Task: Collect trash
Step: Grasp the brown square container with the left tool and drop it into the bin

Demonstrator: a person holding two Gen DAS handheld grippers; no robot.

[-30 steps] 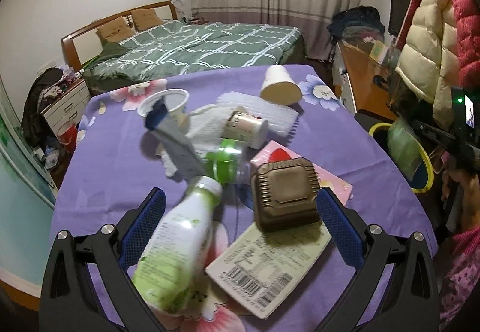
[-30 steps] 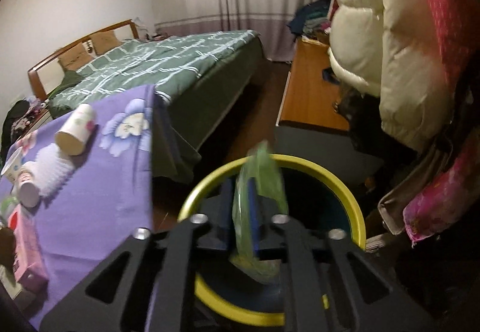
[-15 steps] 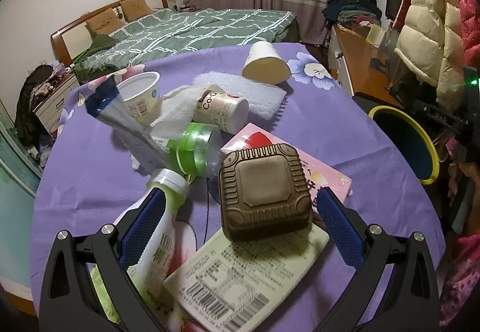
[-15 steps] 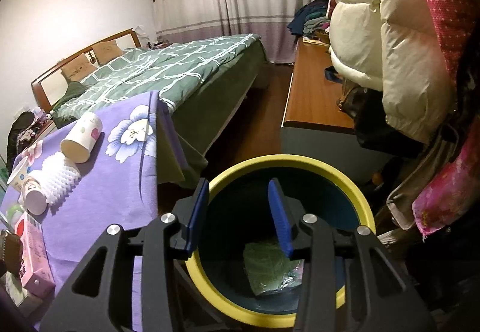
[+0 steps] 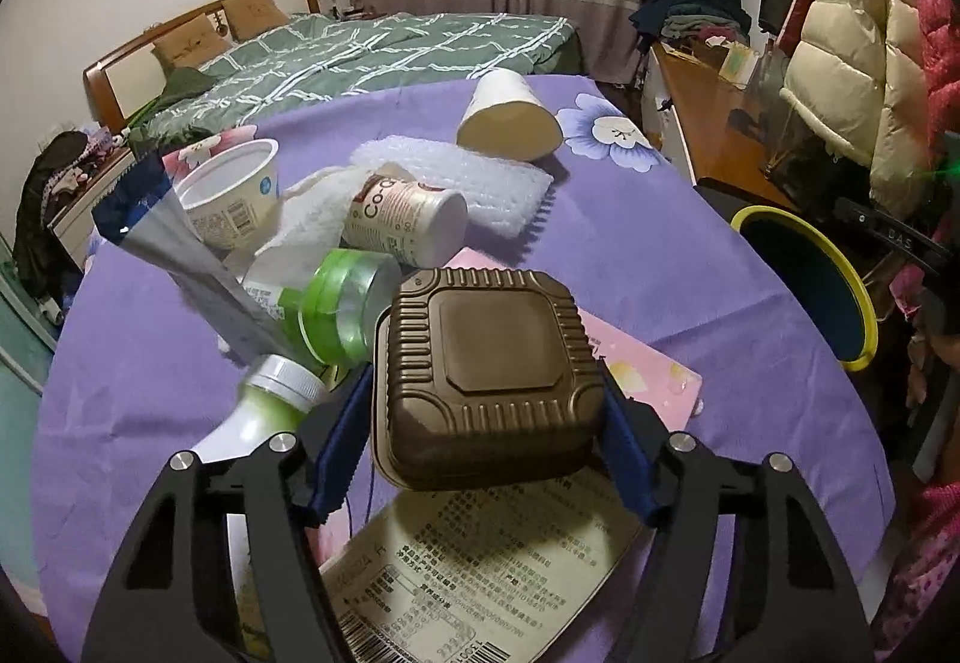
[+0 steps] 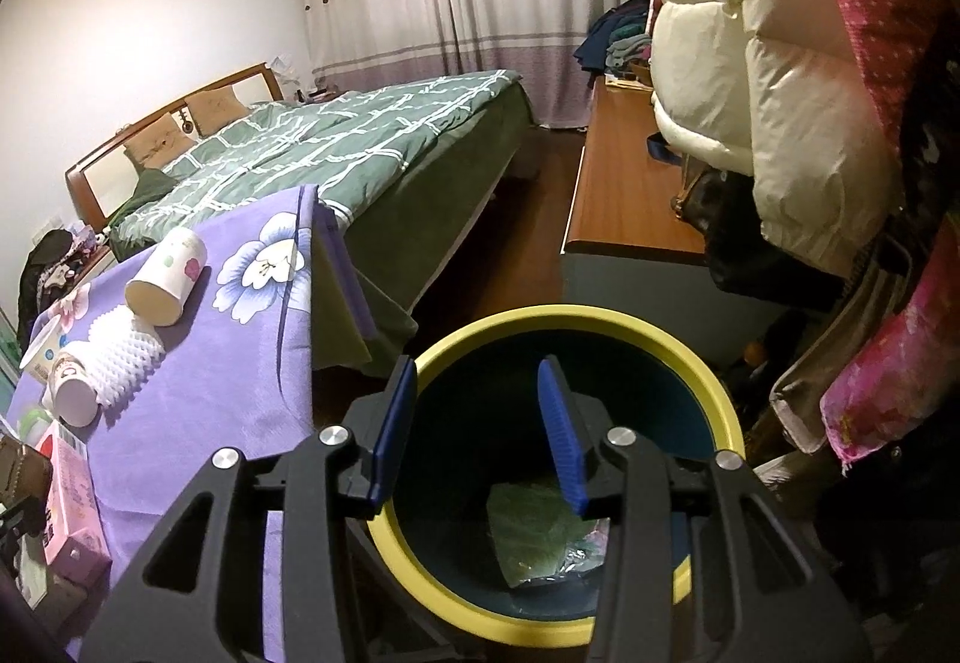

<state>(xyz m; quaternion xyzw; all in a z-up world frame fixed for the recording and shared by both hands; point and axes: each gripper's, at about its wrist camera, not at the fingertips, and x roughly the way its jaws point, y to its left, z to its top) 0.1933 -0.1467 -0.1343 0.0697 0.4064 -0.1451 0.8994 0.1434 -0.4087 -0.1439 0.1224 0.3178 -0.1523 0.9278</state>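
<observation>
A brown ribbed plastic container (image 5: 486, 357) lies on a pink box (image 5: 645, 372) and a printed sheet (image 5: 480, 561) on the purple table. My left gripper (image 5: 483, 441) is closing around it, and both blue pads touch its sides. My right gripper (image 6: 480, 423) hangs open and empty over the yellow-rimmed bin (image 6: 576, 318). A crumpled green bag (image 6: 540, 531) lies at the bin's bottom. The same bin (image 5: 864, 303) shows at the table's right edge in the left wrist view.
More trash crowds the table: a green-and-white bottle (image 5: 252, 423), a green-capped clear bottle (image 5: 342, 309), a Co-co cup (image 5: 408, 219), a yogurt tub (image 5: 231, 195), white foam netting (image 5: 480, 183), a tipped paper cup (image 5: 510, 117). A bed stands behind; coats (image 6: 750, 93) hang right.
The left gripper moved forward and down over the brown container, and its jaws went from wide open to touching its sides. The right gripper opened and the green bag dropped into the bin.
</observation>
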